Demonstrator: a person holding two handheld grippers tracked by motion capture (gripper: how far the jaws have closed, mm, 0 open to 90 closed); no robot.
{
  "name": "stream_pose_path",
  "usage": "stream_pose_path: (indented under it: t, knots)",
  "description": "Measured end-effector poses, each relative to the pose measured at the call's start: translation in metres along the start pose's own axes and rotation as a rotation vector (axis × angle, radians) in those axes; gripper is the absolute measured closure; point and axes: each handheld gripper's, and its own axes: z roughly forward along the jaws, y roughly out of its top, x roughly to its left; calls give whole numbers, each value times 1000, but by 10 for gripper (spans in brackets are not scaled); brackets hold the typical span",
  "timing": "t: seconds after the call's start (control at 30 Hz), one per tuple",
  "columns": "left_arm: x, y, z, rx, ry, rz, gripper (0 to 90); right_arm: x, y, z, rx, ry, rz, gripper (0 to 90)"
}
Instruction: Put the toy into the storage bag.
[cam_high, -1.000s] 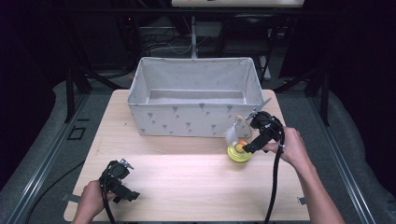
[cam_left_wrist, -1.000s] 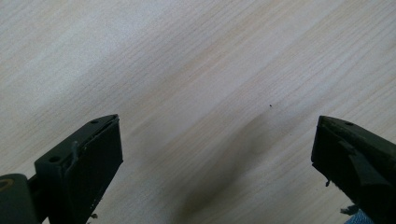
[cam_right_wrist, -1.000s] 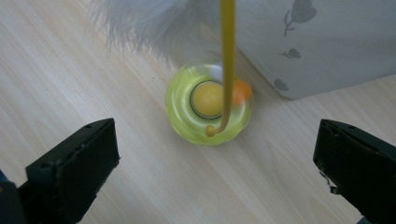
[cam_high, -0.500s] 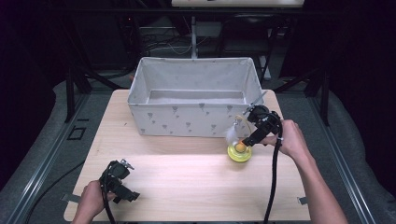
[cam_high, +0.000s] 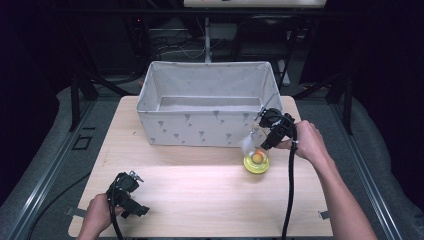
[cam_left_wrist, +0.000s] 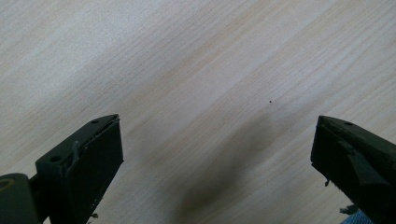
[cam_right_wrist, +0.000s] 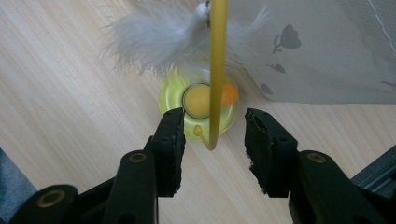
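A toy with a yellow-green round base (cam_high: 256, 163) stands on the table just in front of the bin's right corner. It carries an orange ball (cam_right_wrist: 229, 94) and a thin yellow rod (cam_right_wrist: 218, 56) tipped with white feathers (cam_right_wrist: 154, 37). My right gripper (cam_high: 264, 141) hangs over it, tilted down. Its jaws have just been closing, and the rod now stands between them with a gap on each side in the right gripper view (cam_right_wrist: 214, 116). At the table's front left my left gripper (cam_high: 136, 195) is held low and open, with bare wood between its jaws (cam_left_wrist: 217, 126).
A grey fabric bin (cam_high: 200, 127) with a printed pattern stands at the back middle of the wooden table (cam_high: 200, 190), and its wall (cam_right_wrist: 327, 56) is right behind the toy. A black cable trails from the right gripper to the front edge. Dark floor surrounds the table.
My right hand has shifted slightly up and toward the bin, above the toy. The toy's base stays in place. The left hand has not moved.
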Motion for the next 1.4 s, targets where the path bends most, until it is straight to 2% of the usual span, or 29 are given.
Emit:
stream_pose_path:
  t: [0.07, 0.13, 0.27, 0.5, 0.63, 0.83, 0.93, 1.07, 1.4]
  knots:
    - [0, 0, 0, -1, 0, -1, 26, 0, 2, 1, 16, -3, -8, 622]
    - [0, 0, 0, 2, 1, 0, 27, 1, 2, 3, 7, 3, 1, 637]
    - [0, 0, 1, 4, 0, 0, 27, 2, 4, 5, 40, 0, -26, 703]
    - [0, 0, 1, 5, 1, -1, 27, 3, 4, 6, 37, 12, -20, 842]
    - [0, 0, 0, 5, 1, 1, 27, 3, 3, 6, 44, 7, -24, 876]
    - [0, 0, 0, 2, 1, -3, 27, 4, 4, 5, 43, 1, -20, 881]
    - [0, 0, 0, 3, 1, -7, 28, 5, 5, 4, 32, 18, -6, 882]
    - [0, 0, 1, 3, -1, -4, 27, 4, 7, 1, 43, 6, -11, 883]
    - [0, 0, 0, 3, 1, 1, 28, 7, 9, -9, 19, 23, -7, 884]
